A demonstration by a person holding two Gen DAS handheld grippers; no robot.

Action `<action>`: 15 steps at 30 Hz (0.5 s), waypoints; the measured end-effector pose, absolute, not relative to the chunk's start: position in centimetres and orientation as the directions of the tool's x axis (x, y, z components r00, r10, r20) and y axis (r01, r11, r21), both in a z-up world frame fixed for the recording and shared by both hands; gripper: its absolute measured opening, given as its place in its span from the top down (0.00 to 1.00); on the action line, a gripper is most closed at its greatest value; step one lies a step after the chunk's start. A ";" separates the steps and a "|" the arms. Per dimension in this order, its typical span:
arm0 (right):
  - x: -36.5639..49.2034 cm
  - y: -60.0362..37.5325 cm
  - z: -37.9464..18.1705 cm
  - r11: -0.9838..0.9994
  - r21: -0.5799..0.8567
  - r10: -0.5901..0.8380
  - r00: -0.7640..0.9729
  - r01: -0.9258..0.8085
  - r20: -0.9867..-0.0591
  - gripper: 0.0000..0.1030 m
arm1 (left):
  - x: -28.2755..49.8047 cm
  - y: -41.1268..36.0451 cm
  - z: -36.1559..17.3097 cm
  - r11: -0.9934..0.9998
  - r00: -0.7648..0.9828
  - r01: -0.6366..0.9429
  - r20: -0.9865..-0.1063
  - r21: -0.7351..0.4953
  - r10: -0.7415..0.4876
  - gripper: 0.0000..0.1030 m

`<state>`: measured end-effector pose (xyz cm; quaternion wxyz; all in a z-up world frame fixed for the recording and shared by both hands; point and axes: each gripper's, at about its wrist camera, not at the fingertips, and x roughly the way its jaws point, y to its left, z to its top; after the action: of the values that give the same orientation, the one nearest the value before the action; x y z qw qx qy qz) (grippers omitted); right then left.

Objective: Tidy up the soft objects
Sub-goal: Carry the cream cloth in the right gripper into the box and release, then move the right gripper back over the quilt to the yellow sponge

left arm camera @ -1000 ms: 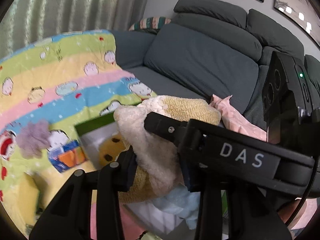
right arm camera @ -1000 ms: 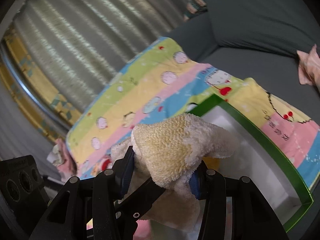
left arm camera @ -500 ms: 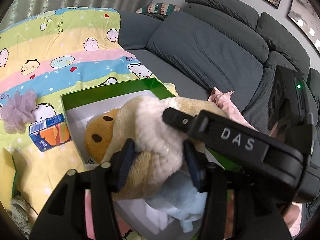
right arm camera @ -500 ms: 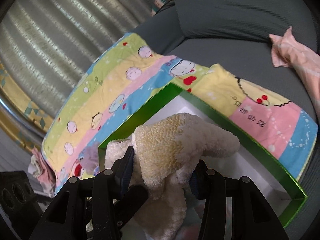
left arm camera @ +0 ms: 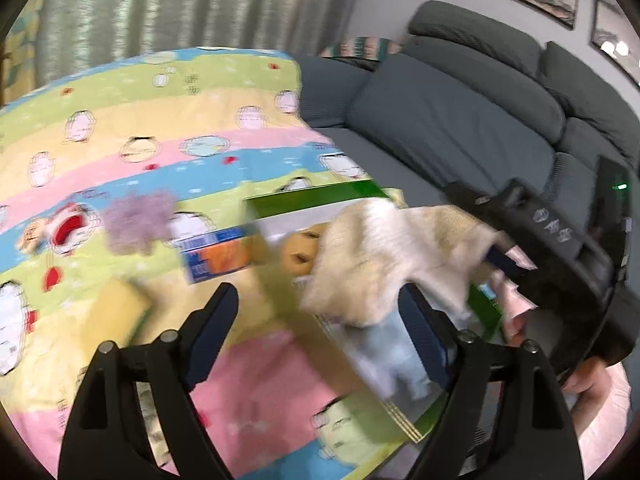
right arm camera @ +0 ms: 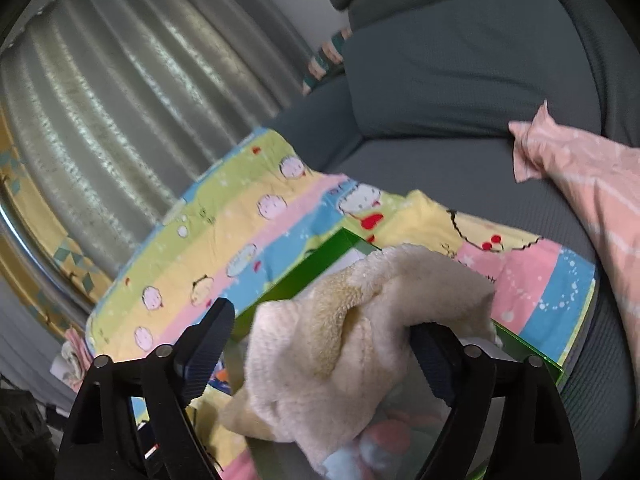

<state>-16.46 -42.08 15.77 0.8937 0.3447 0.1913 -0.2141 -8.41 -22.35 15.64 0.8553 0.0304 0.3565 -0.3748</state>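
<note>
A cream and yellow fluffy towel [left arm camera: 384, 256] hangs over the green-rimmed white box [left arm camera: 320, 196] on the cartoon blanket. A yellow plush [left arm camera: 298, 254] and a light blue soft item [left arm camera: 396, 356] lie in the box. My left gripper [left arm camera: 320, 332] is open, its jaws wide apart and empty, pulled back from the towel. My right gripper [right arm camera: 324, 348] is open too; the towel [right arm camera: 360, 336] drapes between its spread fingers and rests against the right finger [right arm camera: 436, 360]. The box rim [right arm camera: 312, 264] shows behind it. The left view is motion-blurred.
A purple fluffy item [left arm camera: 138, 220], a blue-orange carton [left arm camera: 218, 252] and a yellow object [left arm camera: 116, 312] lie on the blanket [left arm camera: 140, 132] left of the box. A pink cloth [right arm camera: 580, 184] lies on the grey sofa [right arm camera: 460, 80]. Curtains hang behind.
Both grippers opened and let go of the towel. The left gripper drew back and swung left; the towel sagged onto the box.
</note>
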 end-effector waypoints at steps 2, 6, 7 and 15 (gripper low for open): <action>-16.6 -41.2 16.4 0.686 0.520 -0.265 0.840 0.509 -0.473 0.13 | -8.3 -20.7 15.5 0.754 0.502 0.629 -0.642 -0.188 -0.579 0.18; -16.1 -39.8 16.9 0.717 0.511 -0.247 0.858 0.474 -0.450 0.10 | -8.1 -16.4 14.8 0.817 0.550 0.551 -0.661 -0.171 -0.510 0.16; -15.9 -39.4 17.0 0.723 0.504 -0.244 0.857 0.472 -0.453 0.09 | -8.1 -15.6 14.6 0.824 0.552 0.540 -0.667 -0.172 -0.501 0.16; -15.5 -36.7 17.5 0.697 0.264 -0.474 0.705 0.666 -0.527 0.09 | -7.5 -8.1 12.0 0.888 0.571 0.411 -0.701 -0.206 -0.428 0.16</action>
<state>-15.48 -36.72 17.53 0.8959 0.2235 0.2147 -0.3184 -7.51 -8.09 11.99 0.8863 -0.0102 0.3979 -0.2366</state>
